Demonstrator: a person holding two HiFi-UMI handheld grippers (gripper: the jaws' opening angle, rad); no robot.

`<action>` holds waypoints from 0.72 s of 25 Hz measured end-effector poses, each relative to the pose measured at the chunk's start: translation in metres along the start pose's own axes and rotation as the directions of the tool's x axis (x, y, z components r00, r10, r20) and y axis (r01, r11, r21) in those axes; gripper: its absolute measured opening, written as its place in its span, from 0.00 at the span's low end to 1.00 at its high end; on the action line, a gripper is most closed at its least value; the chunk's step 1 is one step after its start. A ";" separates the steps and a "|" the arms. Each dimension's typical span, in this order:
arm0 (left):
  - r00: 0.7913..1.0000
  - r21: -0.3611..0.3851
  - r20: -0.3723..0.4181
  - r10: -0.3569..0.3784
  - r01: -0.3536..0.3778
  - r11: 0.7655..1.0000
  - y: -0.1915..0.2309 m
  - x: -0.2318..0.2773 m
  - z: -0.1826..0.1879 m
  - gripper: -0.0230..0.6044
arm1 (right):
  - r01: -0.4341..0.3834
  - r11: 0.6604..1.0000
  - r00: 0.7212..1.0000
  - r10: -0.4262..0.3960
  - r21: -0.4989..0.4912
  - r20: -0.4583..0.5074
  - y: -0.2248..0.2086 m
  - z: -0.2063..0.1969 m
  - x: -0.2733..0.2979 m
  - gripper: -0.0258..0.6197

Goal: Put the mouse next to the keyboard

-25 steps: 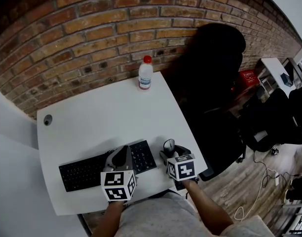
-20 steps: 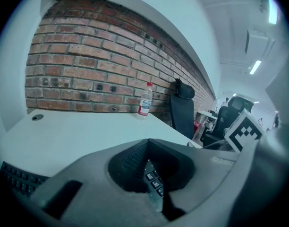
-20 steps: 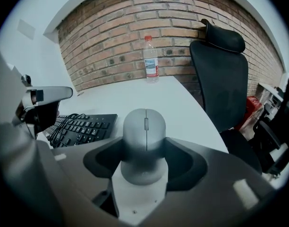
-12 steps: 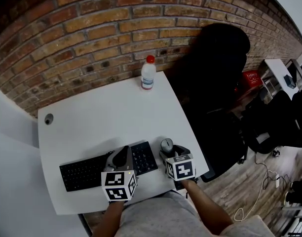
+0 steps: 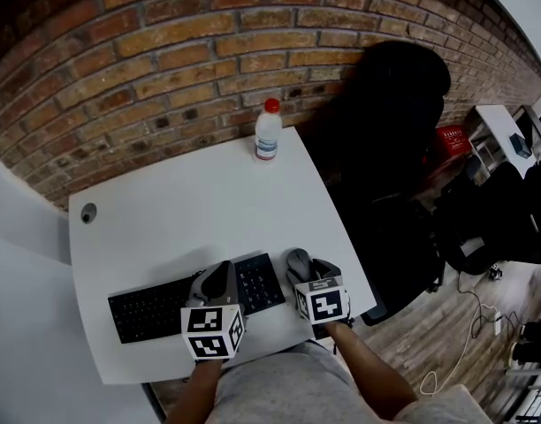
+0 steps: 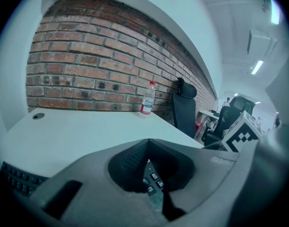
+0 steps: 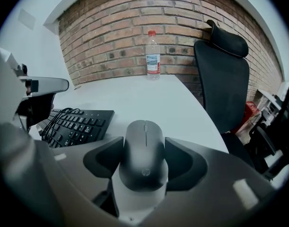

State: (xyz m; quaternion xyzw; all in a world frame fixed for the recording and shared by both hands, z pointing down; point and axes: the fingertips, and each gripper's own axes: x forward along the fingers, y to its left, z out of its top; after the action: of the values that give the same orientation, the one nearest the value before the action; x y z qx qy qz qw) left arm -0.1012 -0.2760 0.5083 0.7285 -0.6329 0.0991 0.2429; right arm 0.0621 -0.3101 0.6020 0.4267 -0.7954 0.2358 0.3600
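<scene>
A dark grey mouse (image 7: 143,152) sits between the jaws of my right gripper (image 7: 143,145), which is shut on its sides. In the head view the mouse (image 5: 297,261) is just right of the black keyboard (image 5: 156,307), near the table's front right edge. The keyboard (image 7: 78,122) lies left of the mouse with a small gap between them. My left gripper (image 5: 221,272) hovers over the keyboard's right half, its jaws meeting at the tips (image 6: 147,143) with nothing in them; keys (image 6: 151,181) show beneath.
A water bottle (image 5: 268,131) with a red cap stands at the back of the white table (image 5: 182,210), near the brick wall. A black office chair (image 5: 385,148) is close to the table's right edge. A cable hole (image 5: 87,212) is at the left.
My right gripper has carried the mouse slightly left, closer to the keyboard's right end. The left gripper has stayed where it was.
</scene>
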 end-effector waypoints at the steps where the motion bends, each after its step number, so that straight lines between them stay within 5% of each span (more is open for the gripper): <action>1: 1.000 0.000 0.000 -0.001 0.001 1.000 0.000 0.000 0.000 0.03 | 0.004 1.000 1.000 -0.004 -0.004 0.000 0.000 0.000 0.000 0.48; 18: 1.000 0.011 0.014 -0.002 0.002 1.000 0.009 -0.025 -0.001 0.03 | 0.024 1.000 0.998 -0.024 0.000 0.062 0.010 0.003 -0.015 0.48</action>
State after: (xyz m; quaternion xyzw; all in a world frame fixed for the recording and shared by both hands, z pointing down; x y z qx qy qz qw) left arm -0.1142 -0.2543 0.4999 0.7311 -0.6333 0.0971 0.2345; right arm 0.0583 -0.2997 0.5880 0.4433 -0.8011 0.2177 0.3379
